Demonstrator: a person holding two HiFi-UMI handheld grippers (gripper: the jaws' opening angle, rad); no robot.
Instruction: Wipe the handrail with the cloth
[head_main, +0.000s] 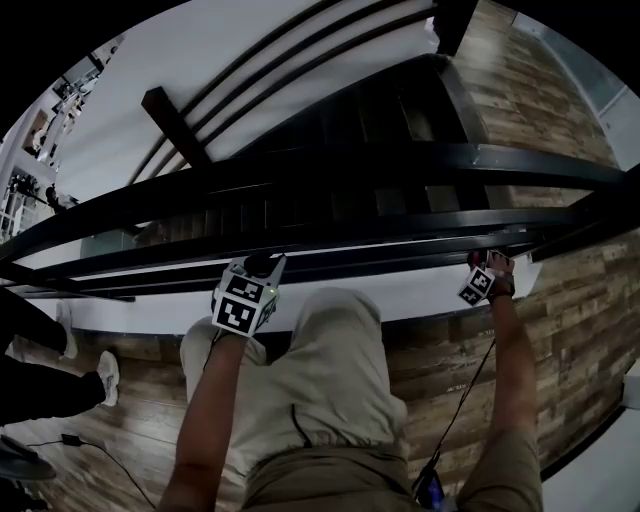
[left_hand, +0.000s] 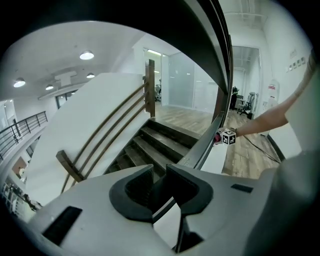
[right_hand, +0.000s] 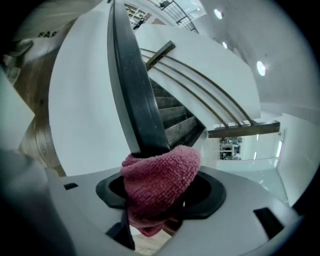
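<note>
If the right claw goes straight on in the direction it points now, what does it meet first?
The black handrail: the pink cloth held in the right claw already seems to touch it.

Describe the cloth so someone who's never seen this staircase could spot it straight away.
Start at the black handrail running above the stairwell. Follow it to the right gripper, whose jaws are closed on the cloth, held against the rail. It's a fuzzy pink-red bundle, unlike the hard black and white surfaces around it.

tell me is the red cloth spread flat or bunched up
Bunched up: the cloth is a wadded lump clamped in the right gripper, its top against the dark handrail.
</note>
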